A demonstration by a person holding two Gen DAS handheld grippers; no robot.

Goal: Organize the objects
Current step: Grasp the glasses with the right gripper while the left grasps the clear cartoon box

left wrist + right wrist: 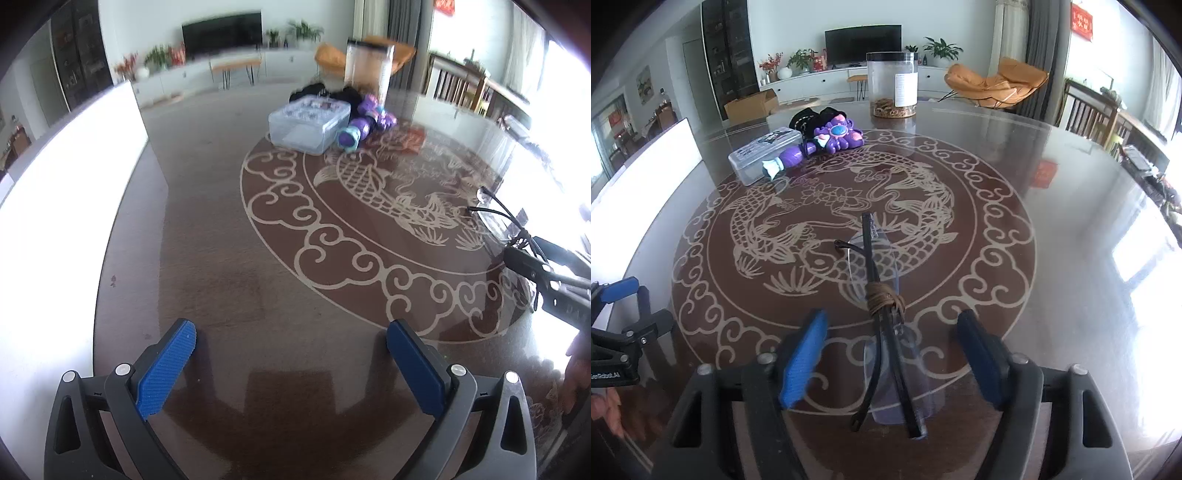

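So the folded glasses (882,332), temples tied with brown cord, lie on the glass surface (1052,229) right between the spread fingers of the right hand-held gripper (892,354), pads not touching them. The left hand-held gripper (291,354) is wide open too, nothing in it.

text: "GenRobot.AI", partly cut off | on: left gripper (617,291) body

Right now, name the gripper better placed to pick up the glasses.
Right gripper: the folded glasses lie between its open pads. The left gripper hovers over bare table.
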